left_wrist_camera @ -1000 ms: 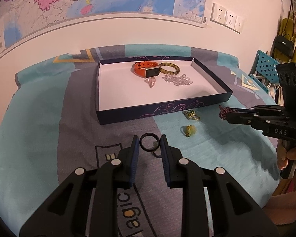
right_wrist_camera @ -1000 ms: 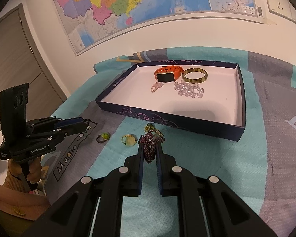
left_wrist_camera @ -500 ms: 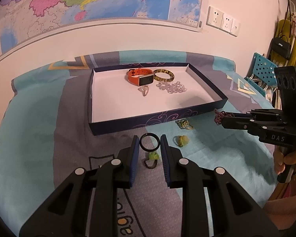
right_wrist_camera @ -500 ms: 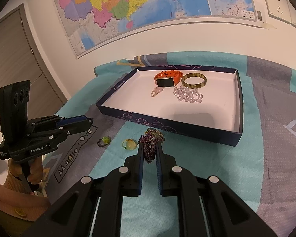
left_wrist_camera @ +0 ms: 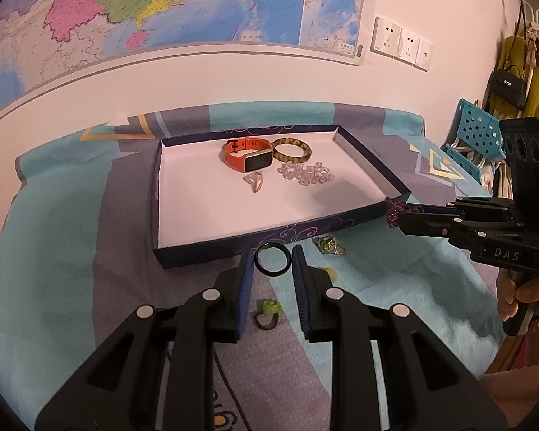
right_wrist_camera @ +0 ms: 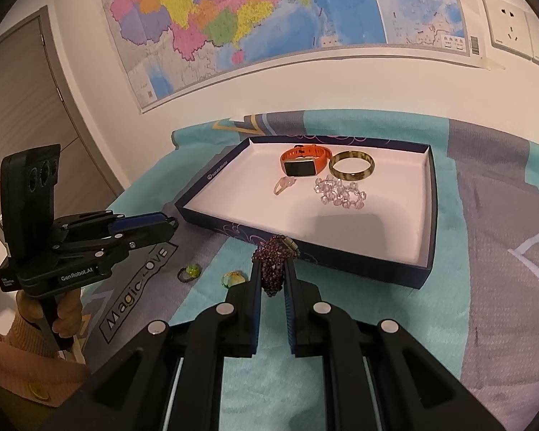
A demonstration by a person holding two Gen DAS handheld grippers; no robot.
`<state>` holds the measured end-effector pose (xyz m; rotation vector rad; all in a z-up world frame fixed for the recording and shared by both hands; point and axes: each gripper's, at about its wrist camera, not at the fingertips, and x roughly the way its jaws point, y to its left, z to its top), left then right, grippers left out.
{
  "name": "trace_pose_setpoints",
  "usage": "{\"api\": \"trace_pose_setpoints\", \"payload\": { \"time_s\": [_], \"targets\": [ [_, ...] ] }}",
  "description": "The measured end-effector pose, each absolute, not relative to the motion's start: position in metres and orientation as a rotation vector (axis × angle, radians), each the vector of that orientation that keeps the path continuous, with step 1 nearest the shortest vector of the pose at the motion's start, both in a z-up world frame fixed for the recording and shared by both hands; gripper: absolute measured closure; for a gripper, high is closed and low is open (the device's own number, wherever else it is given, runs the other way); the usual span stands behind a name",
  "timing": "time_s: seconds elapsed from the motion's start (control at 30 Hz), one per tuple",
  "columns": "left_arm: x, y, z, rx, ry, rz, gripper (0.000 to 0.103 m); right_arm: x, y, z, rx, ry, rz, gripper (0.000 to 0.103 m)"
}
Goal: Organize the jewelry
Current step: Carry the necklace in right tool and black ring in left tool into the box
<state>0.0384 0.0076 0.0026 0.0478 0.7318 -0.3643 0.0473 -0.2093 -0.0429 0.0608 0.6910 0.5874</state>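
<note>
My left tongs [left_wrist_camera: 272, 264] grip a dark ring [left_wrist_camera: 272, 259]. My right tongs [right_wrist_camera: 272, 276] clamp a purple beaded bracelet [right_wrist_camera: 273, 264] (bunched up) just before the jewelry box [right_wrist_camera: 426, 273].

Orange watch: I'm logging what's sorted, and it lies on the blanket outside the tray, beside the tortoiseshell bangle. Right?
Not quite. The orange watch lies inside the tray, not on the blanket outside it; it is beside the tortoiseshell bangle. The right wrist view shows this.
</note>
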Motion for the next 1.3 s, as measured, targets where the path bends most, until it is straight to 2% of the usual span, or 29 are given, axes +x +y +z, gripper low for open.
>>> {"api": "trace_pose_setpoints", "payload": {
  "time_s": [1.3],
  "targets": [
    [0.087,-0.009,0.013,0.050,0.717,-0.360,0.081,0.090,-0.211,-0.032,0.058,0.671,0.569,0.092]
  ]
}}
